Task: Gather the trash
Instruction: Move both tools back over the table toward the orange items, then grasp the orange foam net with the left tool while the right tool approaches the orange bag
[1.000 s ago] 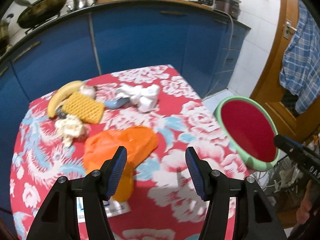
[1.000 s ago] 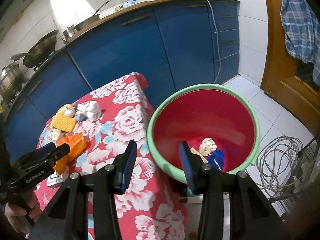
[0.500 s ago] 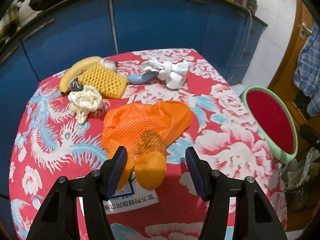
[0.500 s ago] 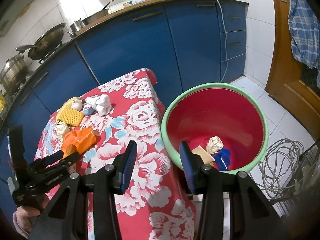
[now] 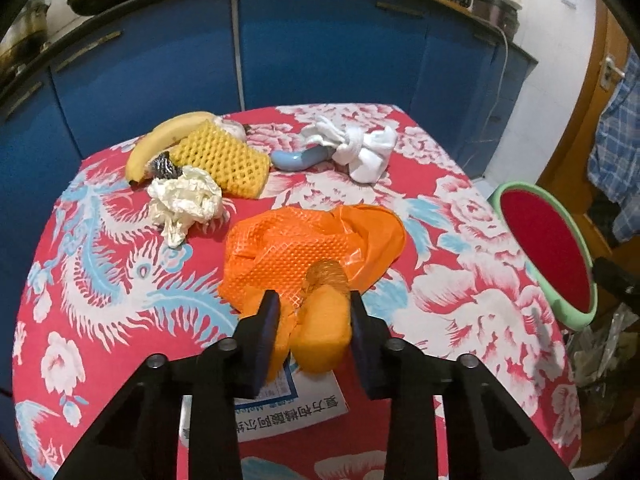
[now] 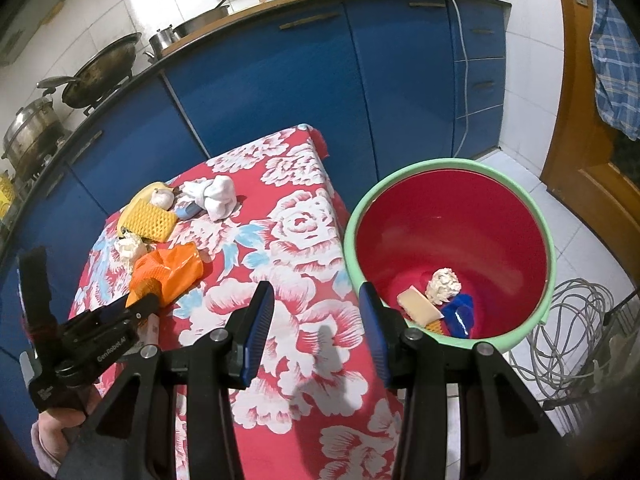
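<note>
An orange plastic bag (image 5: 312, 248) lies crumpled on the red flowered tablecloth (image 5: 460, 280). My left gripper (image 5: 312, 316) is closing on the bag's near lump, and both pads touch it. The right wrist view shows the same bag (image 6: 176, 268) with the left gripper (image 6: 140, 308) at its near end. My right gripper (image 6: 316, 312) hangs open above the table's right edge with nothing between its fingers. Beside the table stands a red bucket with a green rim (image 6: 440, 166), holding a paper ball (image 6: 442, 284), a blue wrapper (image 6: 460, 312) and a tan piece (image 6: 418, 306).
Behind the bag lie a crumpled white tissue (image 5: 184, 204), a yellow foam net (image 5: 224, 160), a banana (image 5: 164, 140), a pale blue object (image 5: 300, 158) and a knotted white cloth (image 5: 360, 148). A printed leaflet (image 5: 288, 408) lies under my left gripper. Blue cabinets (image 5: 320, 60) stand behind the table.
My left gripper came forward and down over the orange bag, and its jaws narrowed onto the near lump. The right gripper drifted slightly sideways and stayed open.
</note>
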The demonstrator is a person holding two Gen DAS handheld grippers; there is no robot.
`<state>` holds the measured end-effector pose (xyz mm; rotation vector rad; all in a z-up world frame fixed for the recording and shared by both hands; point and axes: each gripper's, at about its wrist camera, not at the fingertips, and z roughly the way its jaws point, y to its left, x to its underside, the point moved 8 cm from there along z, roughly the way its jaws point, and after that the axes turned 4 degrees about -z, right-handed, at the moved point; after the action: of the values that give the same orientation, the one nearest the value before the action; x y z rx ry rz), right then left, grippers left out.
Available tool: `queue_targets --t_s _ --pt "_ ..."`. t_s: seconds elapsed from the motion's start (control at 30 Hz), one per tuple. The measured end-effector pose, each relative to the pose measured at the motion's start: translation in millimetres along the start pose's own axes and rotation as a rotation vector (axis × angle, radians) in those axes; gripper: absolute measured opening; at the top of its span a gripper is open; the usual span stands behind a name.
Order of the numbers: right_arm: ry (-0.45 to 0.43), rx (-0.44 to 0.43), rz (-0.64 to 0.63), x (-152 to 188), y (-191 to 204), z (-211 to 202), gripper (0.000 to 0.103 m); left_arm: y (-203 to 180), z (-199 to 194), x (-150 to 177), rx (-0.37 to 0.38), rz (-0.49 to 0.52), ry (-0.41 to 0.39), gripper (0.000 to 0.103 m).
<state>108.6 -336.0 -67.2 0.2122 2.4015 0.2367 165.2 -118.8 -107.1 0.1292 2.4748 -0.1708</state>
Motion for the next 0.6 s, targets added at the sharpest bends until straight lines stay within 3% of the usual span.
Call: queue_targets --t_s 0.27,0.6 --pt "0.004 -0.041 -0.024 -5.9 27.4 8.6 0.046 12.1 -19.6 -10.5 0.053 -0.050 -0.038 0.020" --pt "0.034 -0.109 -0.080 -9.5 78.6 31.8 0.046 47.5 -34.2 -19.8 0.057 -0.125 -0.080 0.019"
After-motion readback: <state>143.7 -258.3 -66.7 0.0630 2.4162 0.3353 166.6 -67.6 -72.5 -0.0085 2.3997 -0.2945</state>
